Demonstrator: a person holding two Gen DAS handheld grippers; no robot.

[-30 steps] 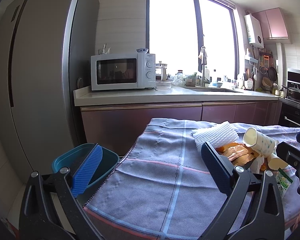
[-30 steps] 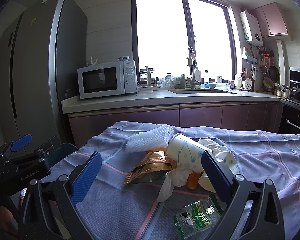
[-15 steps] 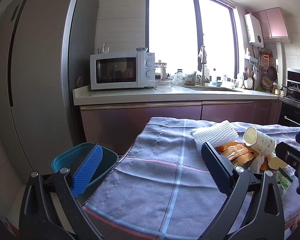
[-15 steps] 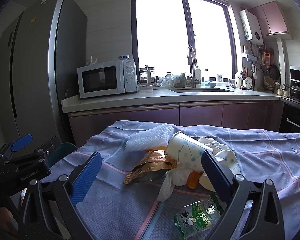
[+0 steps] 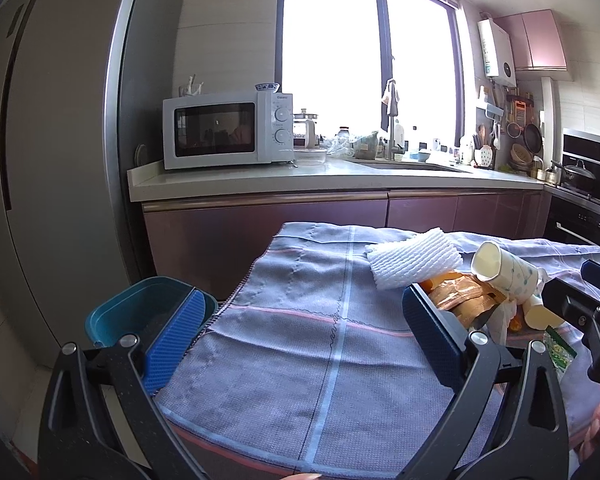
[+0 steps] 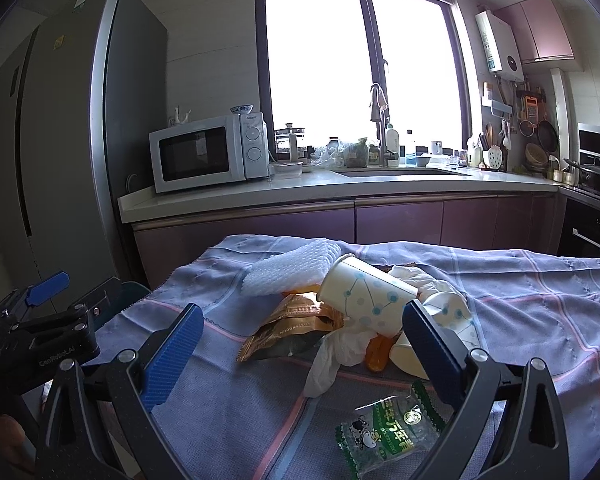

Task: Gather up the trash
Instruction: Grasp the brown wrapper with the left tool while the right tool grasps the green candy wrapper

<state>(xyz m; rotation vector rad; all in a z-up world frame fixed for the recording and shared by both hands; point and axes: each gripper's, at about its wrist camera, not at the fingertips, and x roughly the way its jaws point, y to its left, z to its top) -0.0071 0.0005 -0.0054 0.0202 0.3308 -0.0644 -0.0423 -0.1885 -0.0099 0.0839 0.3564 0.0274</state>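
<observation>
The trash sits in one heap on the cloth-covered worktop (image 6: 540,300): a white foam net (image 6: 288,272) at the far left, a spotted paper cup (image 6: 364,294) tipped on its side over a gold snack wrapper (image 6: 292,328), crumpled white tissue (image 6: 340,352) and an orange scrap (image 6: 376,354) below it, and a second cup (image 6: 448,320) to the right. A clear green-printed packet (image 6: 392,432) lies apart, nearest the right claw (image 6: 300,354), whose jaws stand wide apart and empty just short of the heap. The left claw (image 5: 300,332), also spread and holding nothing, hovers over bare cloth; the teal bin (image 5: 140,308) stands off the worktop's left edge, just beyond it.

The step in hand looks like a first pick. The loose packet or the top cup seems the cleanest choice; pulling the wrapper would likely topple the cup. Close across the cup's body gently, since paper crushes, then carry left to the bin.
</observation>
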